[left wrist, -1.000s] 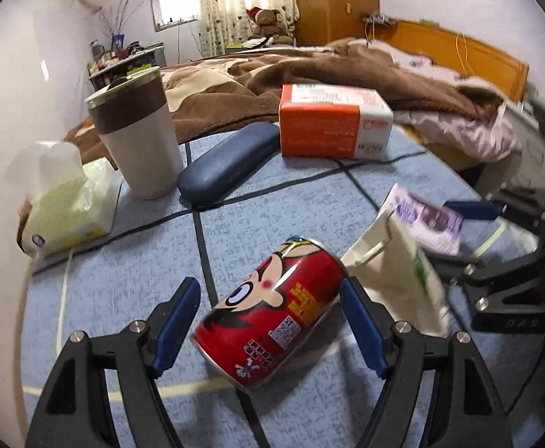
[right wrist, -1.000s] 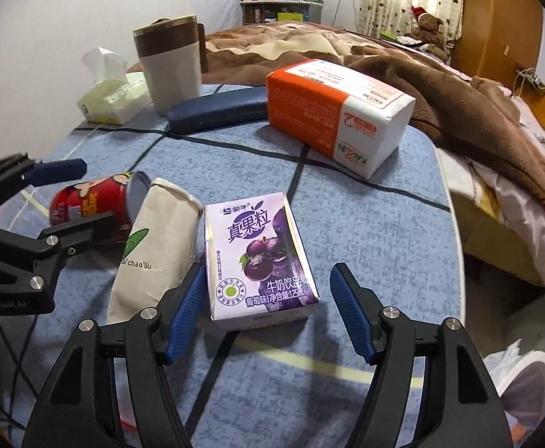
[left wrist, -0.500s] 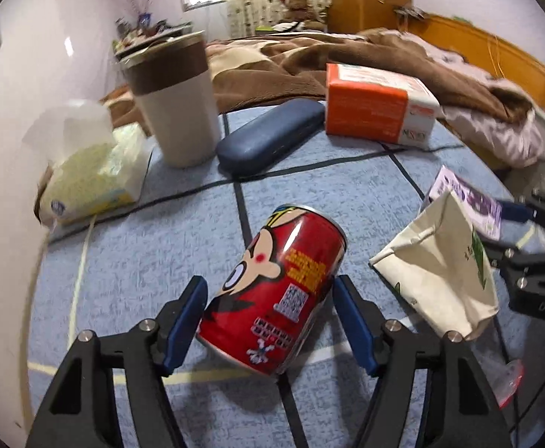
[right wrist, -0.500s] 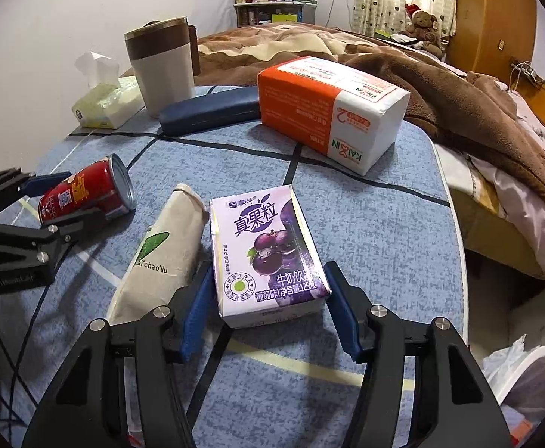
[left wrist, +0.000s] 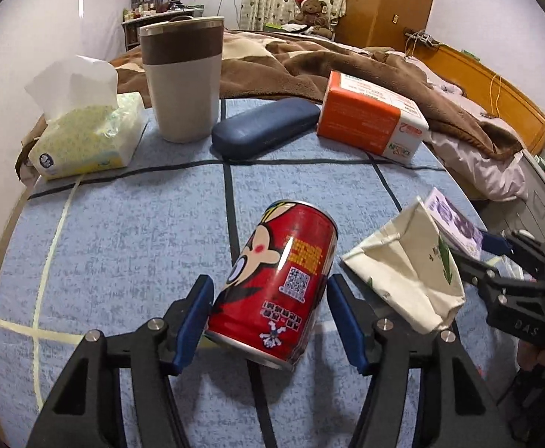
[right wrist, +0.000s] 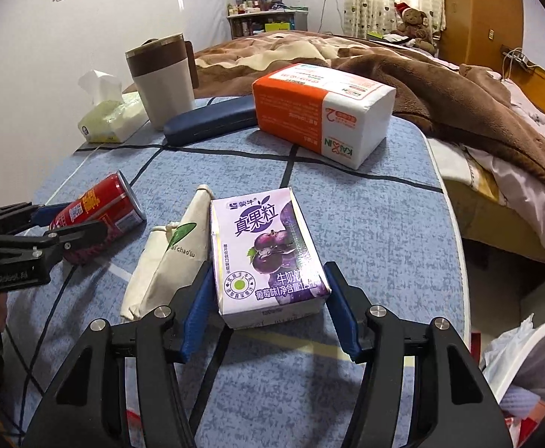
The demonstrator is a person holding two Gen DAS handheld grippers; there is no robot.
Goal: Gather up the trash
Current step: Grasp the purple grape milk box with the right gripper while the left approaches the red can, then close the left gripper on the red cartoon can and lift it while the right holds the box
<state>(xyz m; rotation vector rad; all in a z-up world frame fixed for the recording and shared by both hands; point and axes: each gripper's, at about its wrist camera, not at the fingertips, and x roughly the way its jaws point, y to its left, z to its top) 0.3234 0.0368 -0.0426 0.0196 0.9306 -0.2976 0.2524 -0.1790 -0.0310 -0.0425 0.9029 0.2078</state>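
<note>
so both sets of jaws have narrowed in the last second: the left gripper (left wrist: 270,311) is closing on the red can (left wrist: 274,287), lying tilted mid-worktop, pads about touching its sides, while the right gripper (right wrist: 268,308) now pinches the purple milk carton (right wrist: 268,257) near the worktop's right edge, so lifting toward the bin (right wrist: 533,366) looks next

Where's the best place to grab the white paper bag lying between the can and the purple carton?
Probably the bag's folded top end, nearest the tissue pack. It lies flat and long between the can and carton, so its sides are crowded; that raised, creased end stands free. Come from above, jaws across its width.
</note>
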